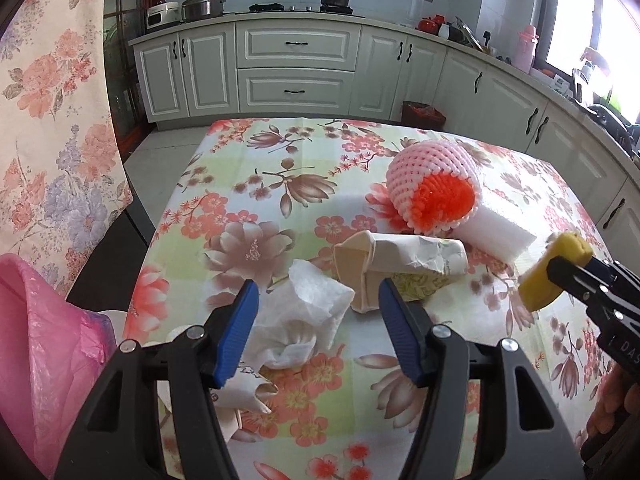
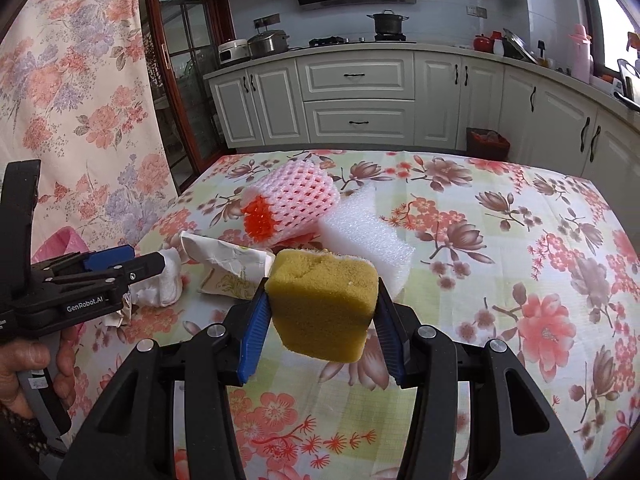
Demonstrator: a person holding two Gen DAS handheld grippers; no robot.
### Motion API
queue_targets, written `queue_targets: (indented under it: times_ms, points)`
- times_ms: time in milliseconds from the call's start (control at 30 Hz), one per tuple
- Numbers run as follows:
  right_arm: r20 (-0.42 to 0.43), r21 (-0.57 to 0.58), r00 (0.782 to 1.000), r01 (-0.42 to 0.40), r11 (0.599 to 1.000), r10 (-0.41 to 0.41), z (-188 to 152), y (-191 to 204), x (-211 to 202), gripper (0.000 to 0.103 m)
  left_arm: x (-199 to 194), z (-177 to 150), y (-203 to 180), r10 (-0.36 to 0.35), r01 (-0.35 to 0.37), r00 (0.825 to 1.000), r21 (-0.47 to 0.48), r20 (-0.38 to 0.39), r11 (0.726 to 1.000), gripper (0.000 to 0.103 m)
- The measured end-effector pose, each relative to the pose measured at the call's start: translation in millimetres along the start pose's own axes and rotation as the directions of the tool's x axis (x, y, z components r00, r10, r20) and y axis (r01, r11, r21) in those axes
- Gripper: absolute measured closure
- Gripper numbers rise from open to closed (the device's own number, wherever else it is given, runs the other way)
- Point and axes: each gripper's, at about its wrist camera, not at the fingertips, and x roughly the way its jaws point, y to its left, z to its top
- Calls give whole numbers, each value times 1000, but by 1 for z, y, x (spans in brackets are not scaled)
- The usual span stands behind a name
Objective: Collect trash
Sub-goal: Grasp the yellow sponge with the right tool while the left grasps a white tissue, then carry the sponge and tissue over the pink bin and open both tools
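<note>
Right hand-held gripper clamps yellow sponge; left hand-held gripper open over tissue wad (beside sponge): close next.

The pink bag at the table's left edge is cut off by the frame. The left gripper hides part of the crumpled tissue. The yellow sponge covers the white foam block's near corner.
</note>
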Motion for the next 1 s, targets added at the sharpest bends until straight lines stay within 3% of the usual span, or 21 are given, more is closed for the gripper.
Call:
queue_targets:
  times_ms: [300, 367, 467, 767, 1000]
  points:
    - [5, 5, 1000, -2, 1000, 2, 2, -4, -2, 56, 18, -3, -3, 12, -12, 998, -1, -67, 1000, 60]
    - [6, 4, 1000, -3, 1000, 3, 2, -5, -3, 56, 21, -4, -5, 23, -22, 997, 14, -80, 1000, 76]
    - [6, 3, 1000, -3, 1000, 3, 2, -4, -4, 56, 20, -4, -5, 6, -5, 997, 12, -80, 1000, 88]
    - [11, 1, 1000, 0, 1000, 0, 2, -3, -8, 56, -18, 1, 0, -66, 66, 998, -39, 4, 997, 90]
    - [28, -10, 1000, 4, 1000, -3, 4, 1, -18, 56, -65, 8, 10, -74, 83, 991, -72, 111, 994, 90]
